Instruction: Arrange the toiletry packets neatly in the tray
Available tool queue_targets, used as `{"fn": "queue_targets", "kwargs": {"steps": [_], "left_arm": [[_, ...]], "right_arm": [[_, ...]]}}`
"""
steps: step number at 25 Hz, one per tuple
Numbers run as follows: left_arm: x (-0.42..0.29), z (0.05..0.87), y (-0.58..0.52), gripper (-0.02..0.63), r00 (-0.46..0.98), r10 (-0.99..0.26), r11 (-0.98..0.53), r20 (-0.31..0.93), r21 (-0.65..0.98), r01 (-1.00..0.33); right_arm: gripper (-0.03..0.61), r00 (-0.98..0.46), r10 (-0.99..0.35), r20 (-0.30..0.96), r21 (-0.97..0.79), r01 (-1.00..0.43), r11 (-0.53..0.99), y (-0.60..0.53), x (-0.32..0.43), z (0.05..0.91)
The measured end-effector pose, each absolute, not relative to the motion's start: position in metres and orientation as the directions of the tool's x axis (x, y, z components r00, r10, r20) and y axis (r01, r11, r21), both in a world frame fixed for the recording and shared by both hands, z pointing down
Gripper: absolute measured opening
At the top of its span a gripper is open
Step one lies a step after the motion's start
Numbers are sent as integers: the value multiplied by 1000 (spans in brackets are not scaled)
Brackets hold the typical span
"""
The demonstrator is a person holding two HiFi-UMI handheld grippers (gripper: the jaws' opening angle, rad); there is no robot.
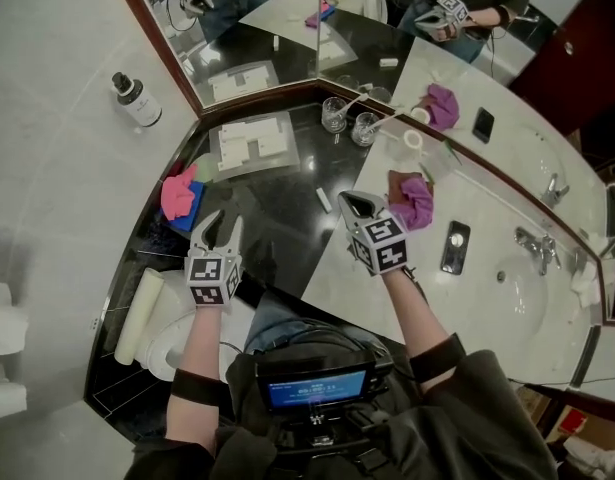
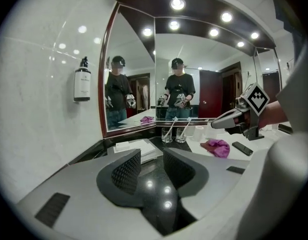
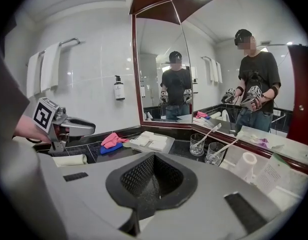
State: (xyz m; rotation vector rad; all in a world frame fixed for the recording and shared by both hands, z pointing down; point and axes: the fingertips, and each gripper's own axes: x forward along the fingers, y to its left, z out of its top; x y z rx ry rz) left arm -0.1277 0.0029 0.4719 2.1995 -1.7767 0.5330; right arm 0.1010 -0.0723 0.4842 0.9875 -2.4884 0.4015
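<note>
A shallow grey tray [image 1: 227,169] sits on the black counter in the mirror corner, with flat white toiletry packets [image 1: 255,138] lying in it. One small white packet [image 1: 324,199] lies loose on the black counter, between the tray and my right gripper. My left gripper [image 1: 225,220] hovers in front of the tray, open and empty. In the left gripper view the tray [image 2: 149,151] and its packets [image 2: 124,146] show beyond the parted jaws [image 2: 151,160]. My right gripper [image 1: 359,204] is shut and empty, to the right over the counter; its view shows the tray [image 3: 169,143] ahead.
Two glasses [image 1: 349,120] with toothbrushes stand right of the tray. A pink cloth [image 1: 180,196] on a blue item lies left of it. A rolled towel [image 1: 137,315], a magenta cloth [image 1: 412,198], a phone [image 1: 455,246], a paper roll [image 3: 244,165] and the sink [image 1: 547,303] are around.
</note>
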Motion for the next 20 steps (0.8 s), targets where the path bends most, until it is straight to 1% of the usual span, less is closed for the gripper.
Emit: {"fn": "queue_targets", "kwargs": {"steps": [6, 8, 11, 15, 20], "left_arm": [[-146, 498, -50, 233, 216, -804, -337, 554, -127, -933], [-151, 509, -67, 254, 225, -765, -397, 604, -167, -902], [-169, 540, -90, 288, 200, -703, -477, 682, -245, -844], [-187, 576, -124, 295, 164, -623, -602, 765, -334, -725], [-199, 614, -151, 291, 116, -528, -756, 841, -404, -515]], "right_arm": [[6, -643, -563, 519, -125, -709, 694, -85, 86, 502], [6, -637, -561, 529, -129, -714, 689, -90, 79, 510], [6, -631, -551, 546, -139, -717, 684, -93, 68, 521], [6, -629, -535, 564, -147, -714, 684, -102, 52, 536], [6, -636, -502, 585, -176, -705, 687, -100, 30, 552]]}}
